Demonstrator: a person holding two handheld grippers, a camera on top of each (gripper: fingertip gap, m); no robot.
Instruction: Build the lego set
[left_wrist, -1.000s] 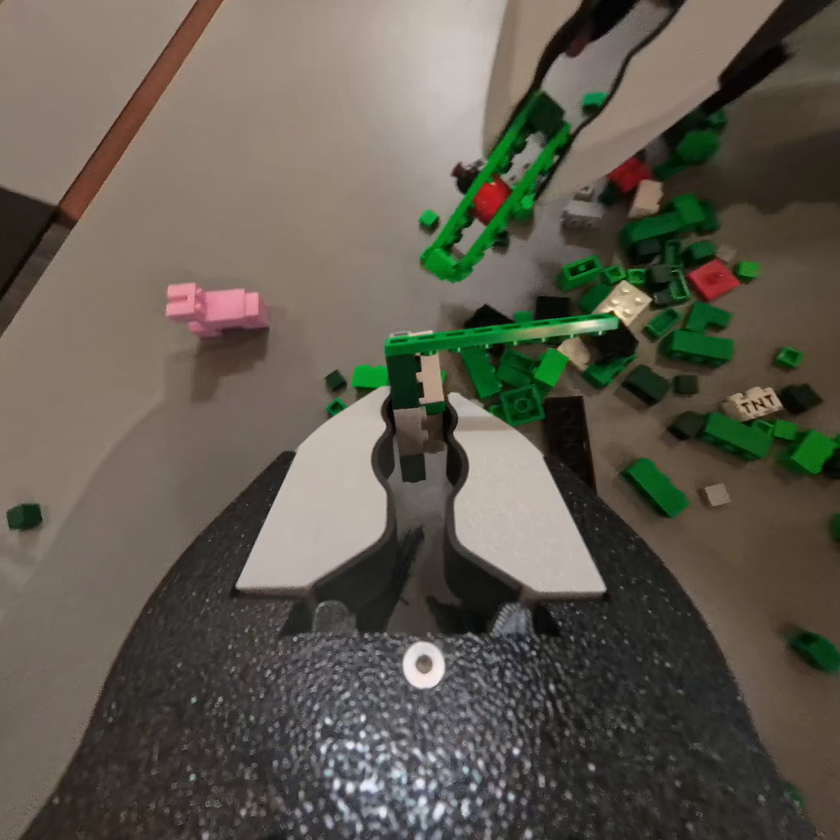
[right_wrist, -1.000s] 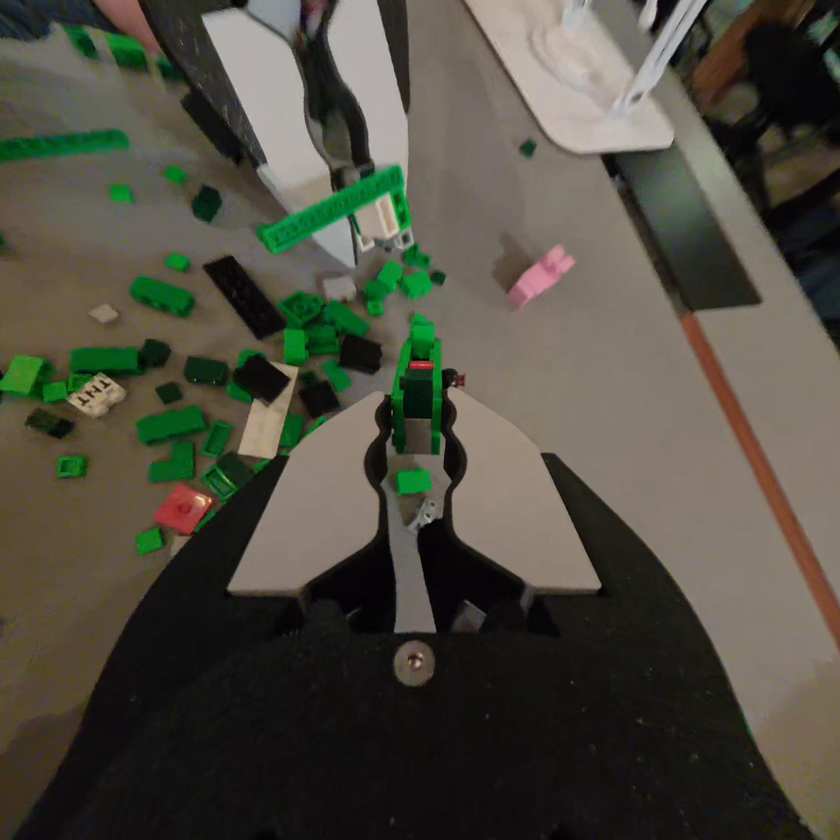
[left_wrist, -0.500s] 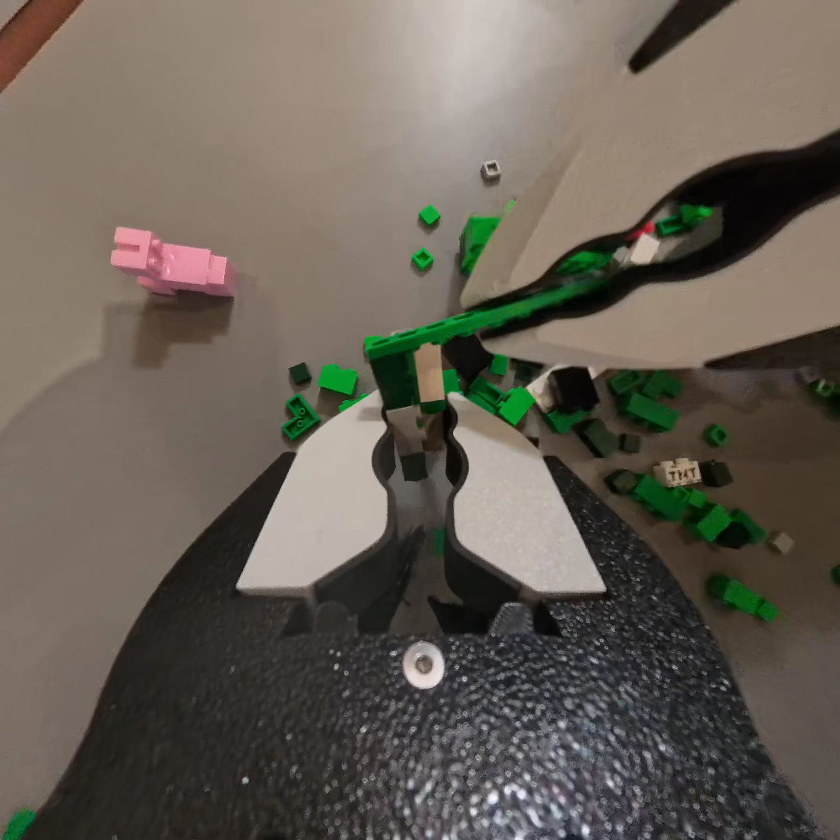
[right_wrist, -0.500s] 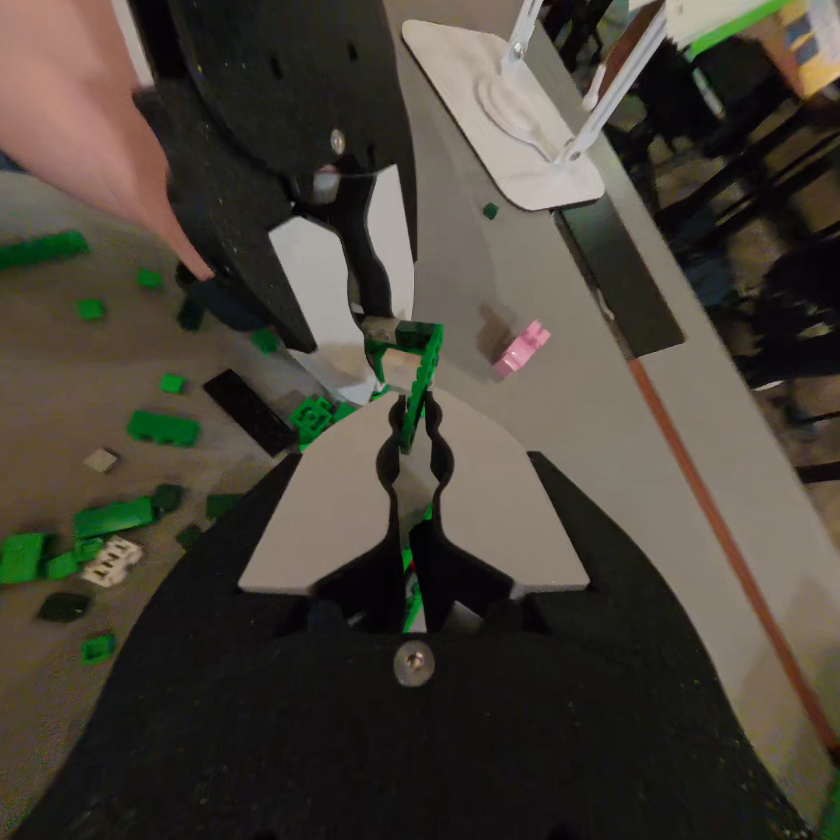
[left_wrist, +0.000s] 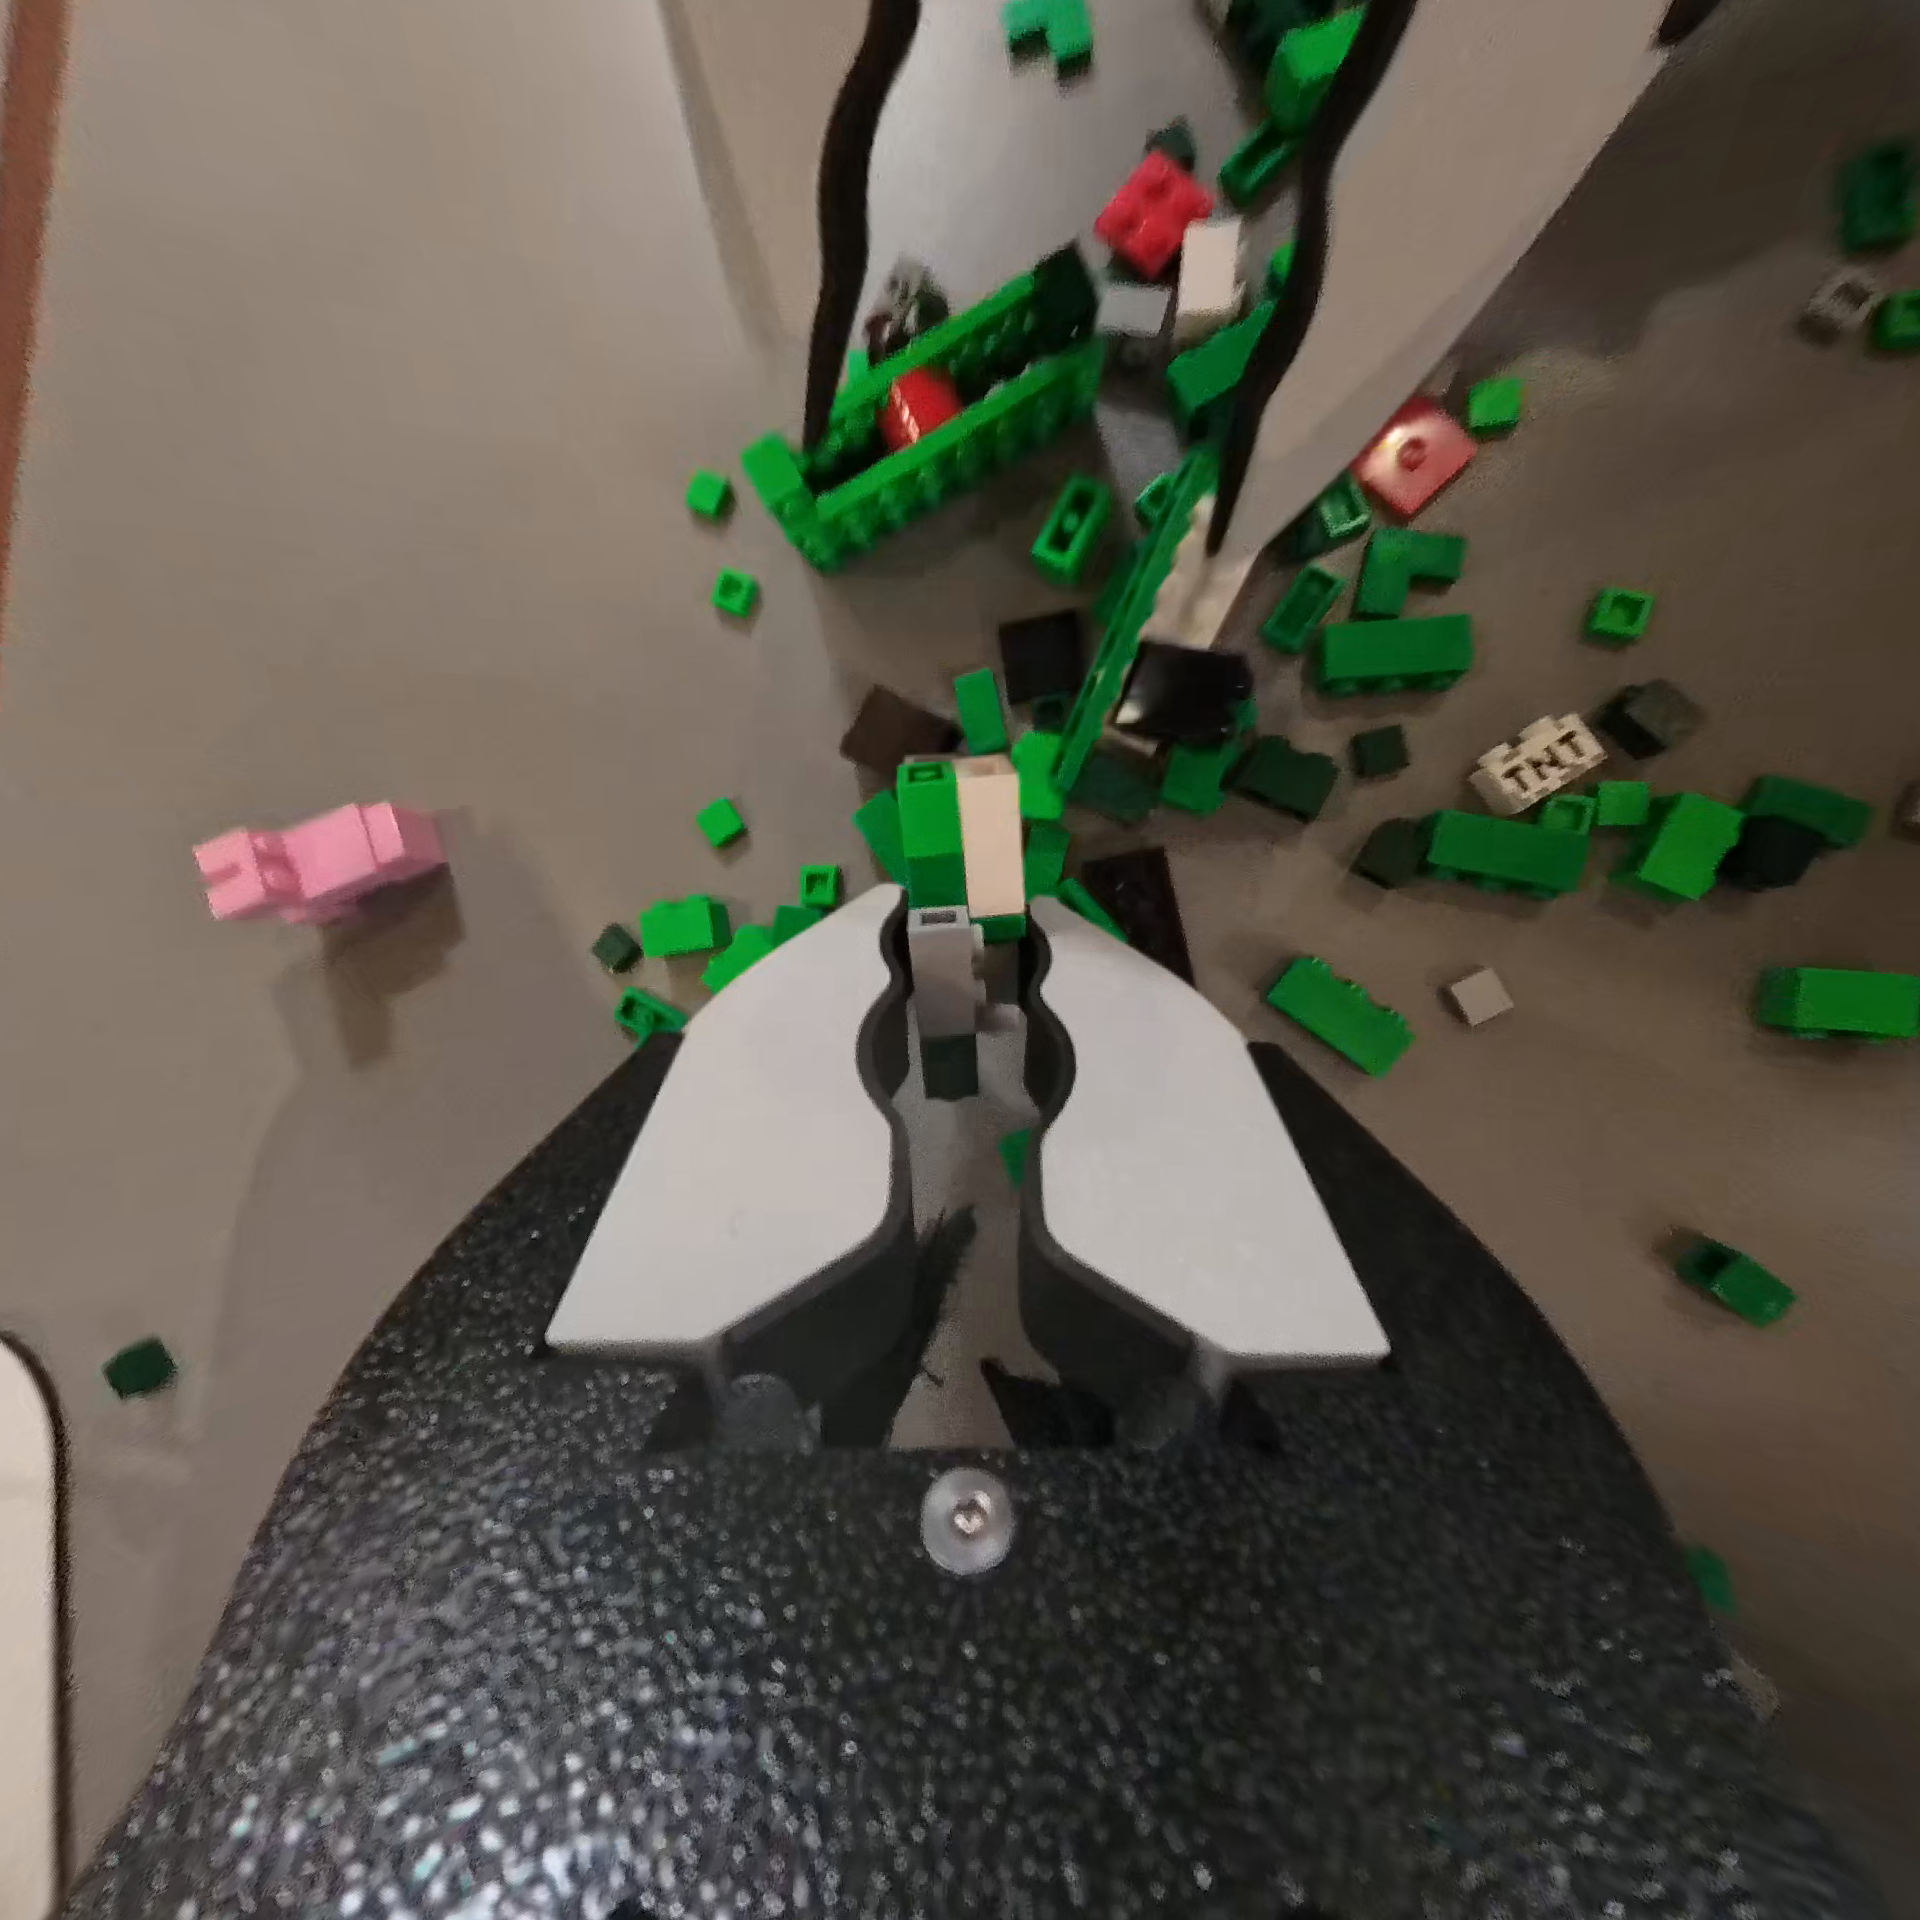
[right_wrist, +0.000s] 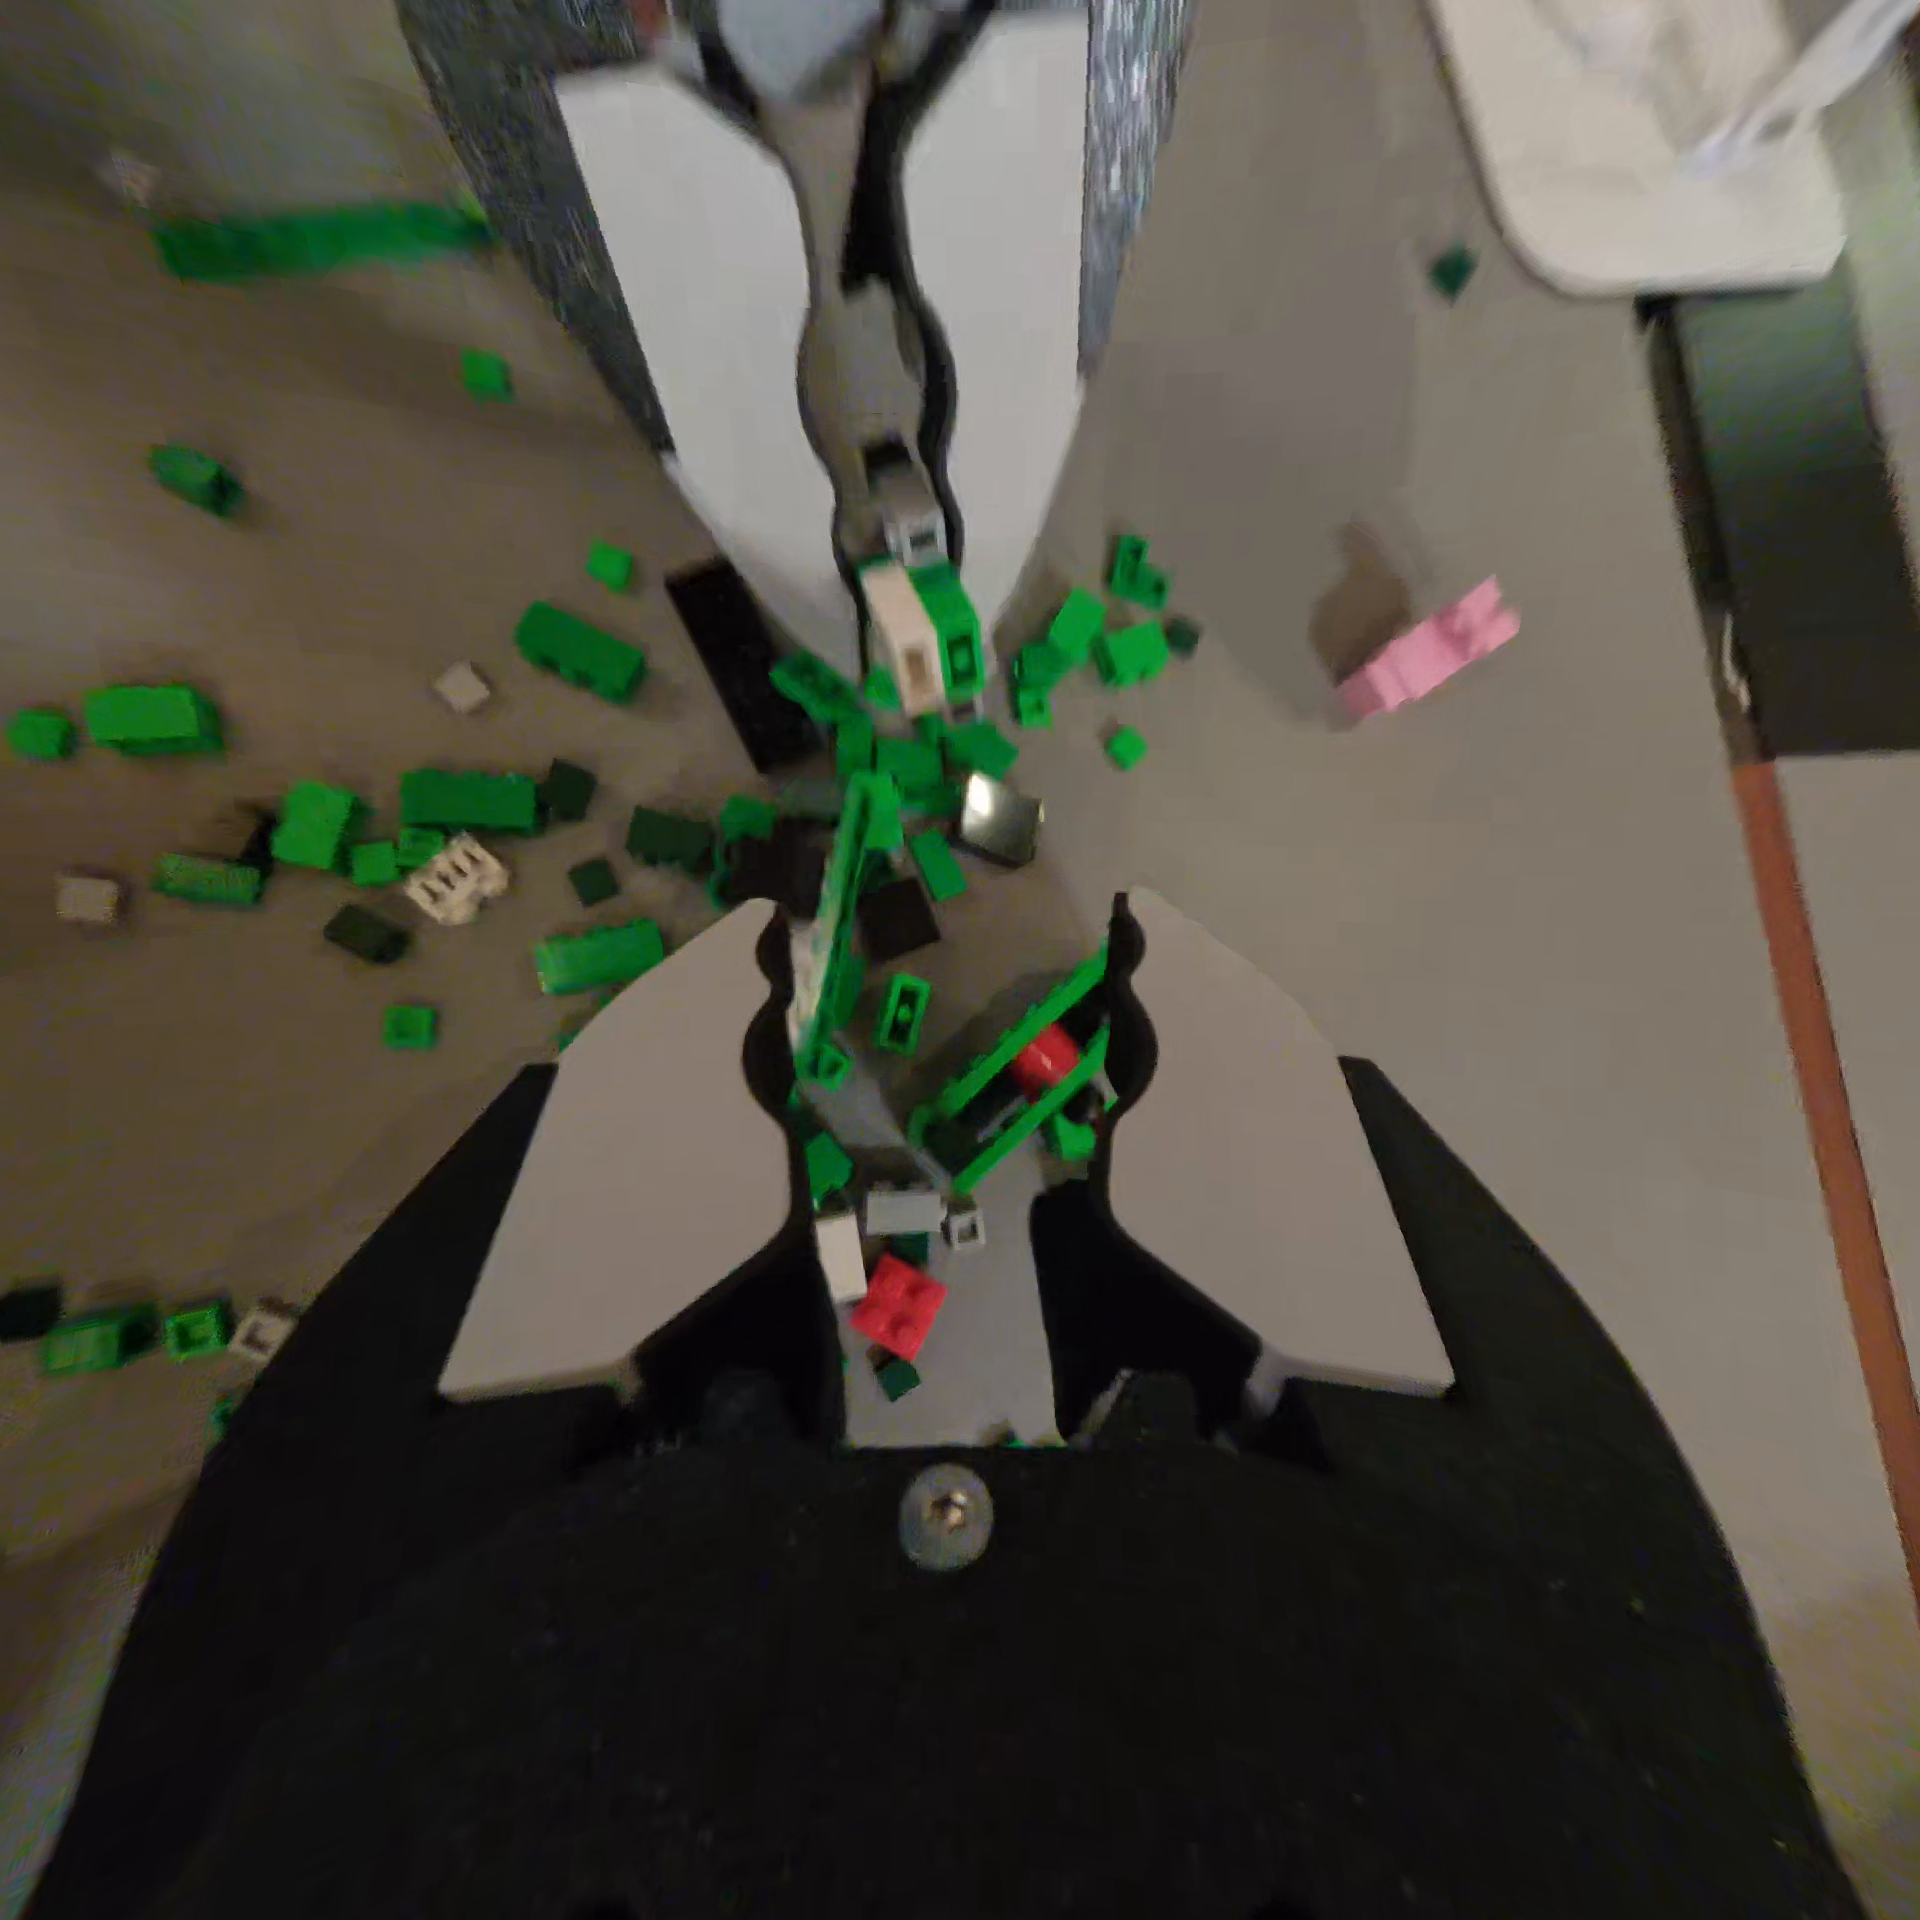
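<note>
My left gripper (left_wrist: 961, 906) is shut on a small stack of green, white and grey bricks (left_wrist: 961, 831). A long green plate (left_wrist: 1127, 623) runs from that stack toward the right gripper. My right gripper (right_wrist: 945, 920) is open and holds nothing. The long plate (right_wrist: 836, 935) passes just inside its left finger (right_wrist: 665, 1091). A green frame with a red piece (right_wrist: 1023, 1065) lies on the table between its fingers, and shows in the left wrist view (left_wrist: 935, 426). The left gripper (right_wrist: 914, 566) faces it with the stack (right_wrist: 925, 639).
Loose green, black, white and red bricks (left_wrist: 1392, 649) are scattered over the grey table (left_wrist: 364, 416). A pink pig figure (left_wrist: 312, 857) stands apart to the side. A black plate (right_wrist: 743, 665) lies near the pile. A white stand base (right_wrist: 1662, 156) sits by the table's edge. The left gripper's tips are roughly 6 cm from the right gripper's.
My right gripper has opened and let go of the green frame, which now lies on the table. The long plate now points along my left gripper's axis toward the right gripper.
</note>
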